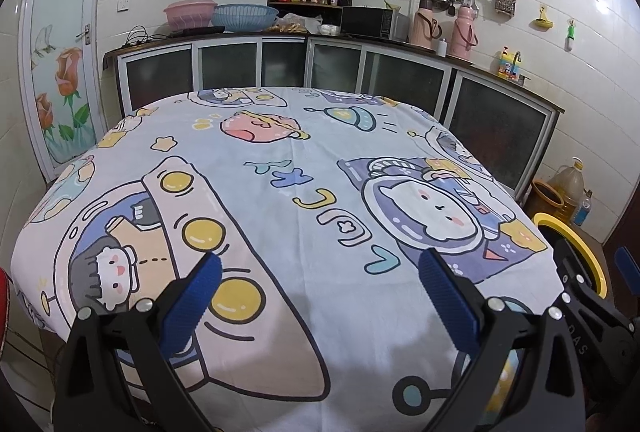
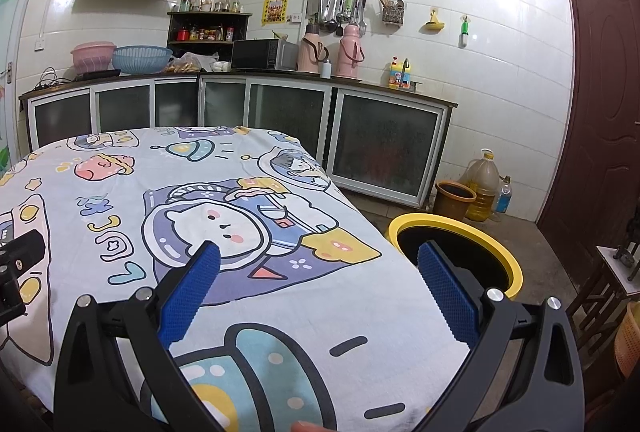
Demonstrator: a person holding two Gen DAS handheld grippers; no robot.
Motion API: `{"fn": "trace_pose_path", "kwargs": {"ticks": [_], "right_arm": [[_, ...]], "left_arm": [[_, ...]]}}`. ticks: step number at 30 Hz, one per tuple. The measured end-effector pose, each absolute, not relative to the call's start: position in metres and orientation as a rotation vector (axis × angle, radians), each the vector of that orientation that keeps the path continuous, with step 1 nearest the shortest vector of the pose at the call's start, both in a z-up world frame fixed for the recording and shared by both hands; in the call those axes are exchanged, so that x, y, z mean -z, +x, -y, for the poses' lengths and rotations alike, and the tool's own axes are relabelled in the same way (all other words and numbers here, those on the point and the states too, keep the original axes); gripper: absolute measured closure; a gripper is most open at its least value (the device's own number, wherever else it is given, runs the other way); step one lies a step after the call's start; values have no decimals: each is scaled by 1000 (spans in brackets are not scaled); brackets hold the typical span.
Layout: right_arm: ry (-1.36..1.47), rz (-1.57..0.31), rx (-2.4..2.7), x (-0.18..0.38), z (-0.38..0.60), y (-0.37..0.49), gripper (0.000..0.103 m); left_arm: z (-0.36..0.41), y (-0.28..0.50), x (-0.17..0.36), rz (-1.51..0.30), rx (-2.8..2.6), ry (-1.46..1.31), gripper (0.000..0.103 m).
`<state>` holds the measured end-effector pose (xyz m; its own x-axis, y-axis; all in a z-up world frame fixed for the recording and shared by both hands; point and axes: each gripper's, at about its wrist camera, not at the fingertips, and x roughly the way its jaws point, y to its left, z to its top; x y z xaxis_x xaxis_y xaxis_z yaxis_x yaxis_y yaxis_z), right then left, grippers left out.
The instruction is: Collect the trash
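A table [image 1: 304, 168] with a cartoon-print cloth fills both views; I see no loose trash on it. A yellow-rimmed bin [image 2: 460, 236] with a dark inside stands on the floor at the table's right side; its rim also shows in the left wrist view [image 1: 576, 244]. My left gripper [image 1: 320, 264] is open and empty above the near part of the cloth. My right gripper [image 2: 318, 258] is open and empty over the table's right edge, its right finger in front of the bin. The right gripper's body shows at the right edge of the left wrist view [image 1: 588, 296].
Kitchen cabinets [image 2: 280, 112] with a counter run behind the table. A brown bucket [image 2: 454, 198], a large oil jug [image 2: 482, 188] and a small bottle [image 2: 504, 196] stand on the floor by the far wall. A dark red door [image 2: 600, 104] is at right.
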<state>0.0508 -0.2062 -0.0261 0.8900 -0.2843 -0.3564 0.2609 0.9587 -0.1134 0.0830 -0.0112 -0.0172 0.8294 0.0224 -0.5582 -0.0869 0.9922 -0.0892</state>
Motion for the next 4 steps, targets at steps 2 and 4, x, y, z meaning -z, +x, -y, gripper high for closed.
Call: {"fn": "trace_pose_path", "kwargs": {"ticks": [2, 4], "right_arm": [[-62, -378, 283, 26, 206, 51, 8], [-62, -379, 283, 26, 206, 51, 8]], "left_arm": [[10, 83, 17, -590, -62, -112, 8], [10, 83, 17, -590, -61, -112, 8]]}}
